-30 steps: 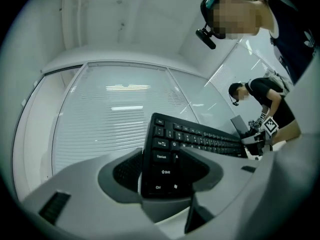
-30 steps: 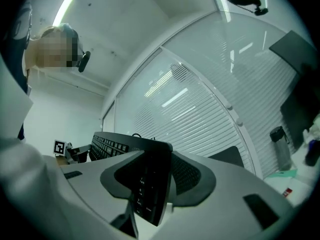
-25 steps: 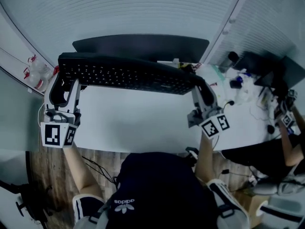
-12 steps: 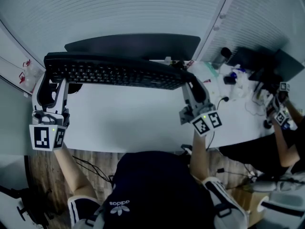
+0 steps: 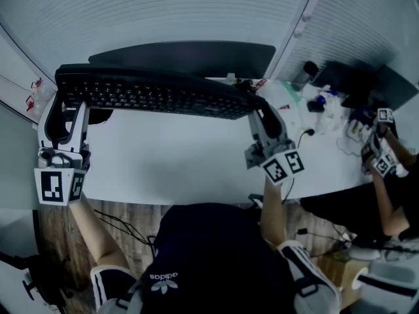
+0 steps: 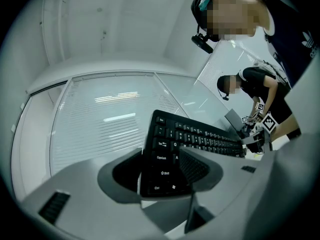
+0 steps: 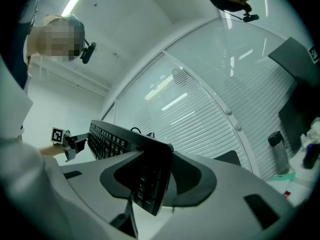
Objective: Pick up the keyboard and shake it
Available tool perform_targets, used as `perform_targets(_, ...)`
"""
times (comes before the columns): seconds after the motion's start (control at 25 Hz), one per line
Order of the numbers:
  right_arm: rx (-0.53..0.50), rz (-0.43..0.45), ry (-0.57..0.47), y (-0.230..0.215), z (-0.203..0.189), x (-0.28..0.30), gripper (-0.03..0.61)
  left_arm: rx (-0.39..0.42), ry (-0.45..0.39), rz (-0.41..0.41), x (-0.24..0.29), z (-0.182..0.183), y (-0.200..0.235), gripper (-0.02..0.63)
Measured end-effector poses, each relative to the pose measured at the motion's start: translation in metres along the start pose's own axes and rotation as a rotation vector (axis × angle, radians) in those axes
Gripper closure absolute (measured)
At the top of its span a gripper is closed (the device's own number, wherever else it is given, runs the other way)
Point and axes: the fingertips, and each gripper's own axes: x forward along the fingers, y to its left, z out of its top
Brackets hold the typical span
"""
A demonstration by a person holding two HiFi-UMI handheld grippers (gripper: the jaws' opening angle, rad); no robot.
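Raised keyboard (image 5: 154,97) higher above bench (image 5: 170,165); clamping its ends in left claw (image 5: 64,104) and right claw (image 5: 262,113); next, shake without slipping

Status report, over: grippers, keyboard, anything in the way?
Left gripper shut on keyboard, left end. Right gripper shut on its right end. Keyboard off the table. Desk clutter far right, not in the way.

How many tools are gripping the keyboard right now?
2. The left tool clamps the left end of the keyboard; the right tool clamps its right end. Both grips show plainly, none hidden.
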Motion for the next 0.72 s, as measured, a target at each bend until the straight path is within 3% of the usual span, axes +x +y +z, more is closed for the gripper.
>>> perform_targets(0.28,-0.020,-0.004,-0.009,0.008,0.012,0.008,0.428,0.012,-0.009,0.008,-0.001,0.004,0.009,0.385)
perform_targets(0.72,0.044,0.008,-0.011,0.017,0.006,0.000,0.428,-0.010,-0.025,0.044,-0.012,0.001,0.015,0.385)
